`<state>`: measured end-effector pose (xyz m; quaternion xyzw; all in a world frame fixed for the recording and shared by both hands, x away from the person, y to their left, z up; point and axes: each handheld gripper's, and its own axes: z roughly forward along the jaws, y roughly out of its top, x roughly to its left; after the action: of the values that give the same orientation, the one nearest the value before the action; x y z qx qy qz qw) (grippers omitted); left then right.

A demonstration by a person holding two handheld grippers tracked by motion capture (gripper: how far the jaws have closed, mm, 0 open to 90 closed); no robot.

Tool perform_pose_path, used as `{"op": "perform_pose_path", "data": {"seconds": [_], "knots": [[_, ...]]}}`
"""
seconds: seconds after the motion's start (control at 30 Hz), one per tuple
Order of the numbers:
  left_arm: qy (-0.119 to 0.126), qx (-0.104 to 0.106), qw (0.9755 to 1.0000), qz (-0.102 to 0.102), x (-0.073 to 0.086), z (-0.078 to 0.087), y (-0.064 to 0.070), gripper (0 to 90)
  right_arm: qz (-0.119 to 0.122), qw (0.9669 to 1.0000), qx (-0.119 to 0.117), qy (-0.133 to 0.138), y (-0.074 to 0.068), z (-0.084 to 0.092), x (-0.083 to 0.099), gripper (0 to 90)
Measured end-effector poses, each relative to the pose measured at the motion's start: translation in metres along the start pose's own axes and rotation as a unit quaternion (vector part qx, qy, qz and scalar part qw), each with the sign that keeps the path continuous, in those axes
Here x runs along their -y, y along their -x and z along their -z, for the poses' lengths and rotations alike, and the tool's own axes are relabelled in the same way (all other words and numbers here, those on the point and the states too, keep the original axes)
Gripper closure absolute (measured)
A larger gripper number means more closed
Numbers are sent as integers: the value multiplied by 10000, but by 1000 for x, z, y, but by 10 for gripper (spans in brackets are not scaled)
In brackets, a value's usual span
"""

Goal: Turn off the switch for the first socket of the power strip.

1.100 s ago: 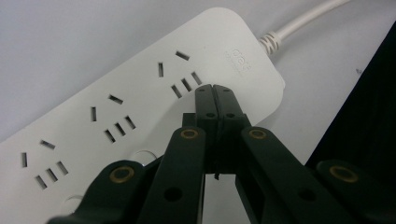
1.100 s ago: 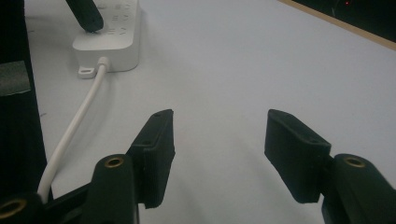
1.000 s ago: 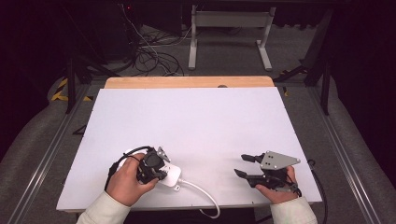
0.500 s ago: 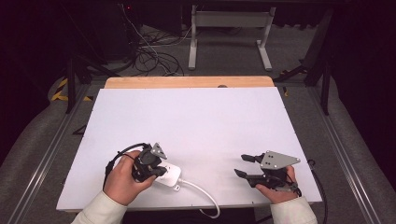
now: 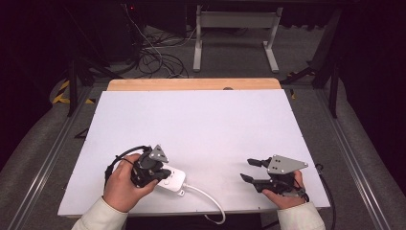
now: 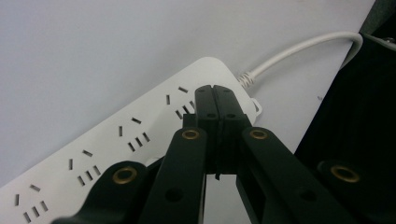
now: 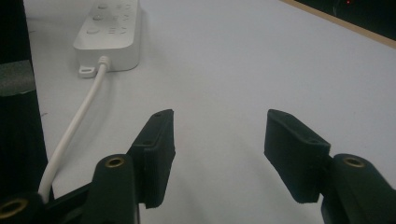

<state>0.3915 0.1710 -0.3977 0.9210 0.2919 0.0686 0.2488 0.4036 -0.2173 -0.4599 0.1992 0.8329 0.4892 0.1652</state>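
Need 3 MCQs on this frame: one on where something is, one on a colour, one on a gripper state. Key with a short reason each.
1. Where does the power strip lie on the white table?
A. far edge, centre
B. near edge, by the person's left hand
C. near edge, under the right hand

2. What colour is the cable leaving the strip?
A. white
B. black
C. orange

3. How do the jaws of the right gripper stand?
A. closed together
C. clamped on the cable
B. open, with nothing between them

Key:
1 B, the high view shows the strip at the near left, beside the left gripper.
2 A, the cord is white in the high view and in both gripper views.
3 B, the right gripper view shows bare table between the two spread jaws.
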Motion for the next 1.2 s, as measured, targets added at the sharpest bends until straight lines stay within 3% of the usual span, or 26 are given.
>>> {"op": "perform_pose_path", "data": {"seconds": [0.17, 0.2, 0.37, 0.57, 0.63, 0.67, 0.73, 0.77, 0.87, 0.9, 0.93, 0.97, 1.07, 1.1, 1.13, 1.2], "knots": [[154, 248, 9996, -29, 0, 2, -1, 889, 5, 10000, 3, -34, 0, -1, 0, 431], [199, 262, 9995, -27, 0, 4, -2, 791, 5, 10000, 4, -29, 0, -1, 0, 432], [465, 250, 9986, -41, -1, 8, -2, 646, -4, 10000, 7, -28, 0, 0, 0, 432], [806, 219, 9964, -132, 1, 16, -4, 643, 7, 10000, 4, -35, 0, -1, 0, 432], [1081, 175, 9937, -233, 4, 19, -5, 624, 5, 10000, 6, -31, 0, 0, 0, 432], [1272, 163, 9912, -321, 7, 20, -5, 619, -3, 10000, 5, -27, 0, 0, 0, 432], [1357, 150, 9900, -363, 8, 20, -5, 619, 1, 10000, 3, -23, 0, 0, 0, 433], [1502, 73, 9877, -420, 11, 21, -6, 611, 5, 10000, -3, -21, 0, 0, 0, 433], [1560, 32, 9871, -354, 15, 23, -8, 563, 4, 10000, -12, -15, 0, 0, 0, 432], [1794, -54, 9830, -373, 19, 25, -11, 539, 2, 10000, -10, -8, 0, 1, 0, 433], [1923, -137, 9805, -387, 21, 27, -12, 513, 0, 10000, -6, 0, 0, 1, 0, 432], [1923, -137, 9805, -387, 21, 27, -12, 487, -2, 10000, -7, 2, 0, 1, 0, 432], [2086, -220, 9772, -338, 28, 30, -17, 432, -2, 10000, -8, 3, 0, 1, 0, 433], [2085, -216, 9773, -306, 29, 31, -18, 361, 6, 10000, -9, 8, 0, 1, 0, 432], [2109, -220, 9769, -279, 31, 31, -20, 361, 6, 10000, -9, 8, 0, 1, 0, 432], [2216, -216, 9745, -291, 35, 33, -23, 276, -8, 10000, -11, 15, 0, 1, 0, 433]]}}
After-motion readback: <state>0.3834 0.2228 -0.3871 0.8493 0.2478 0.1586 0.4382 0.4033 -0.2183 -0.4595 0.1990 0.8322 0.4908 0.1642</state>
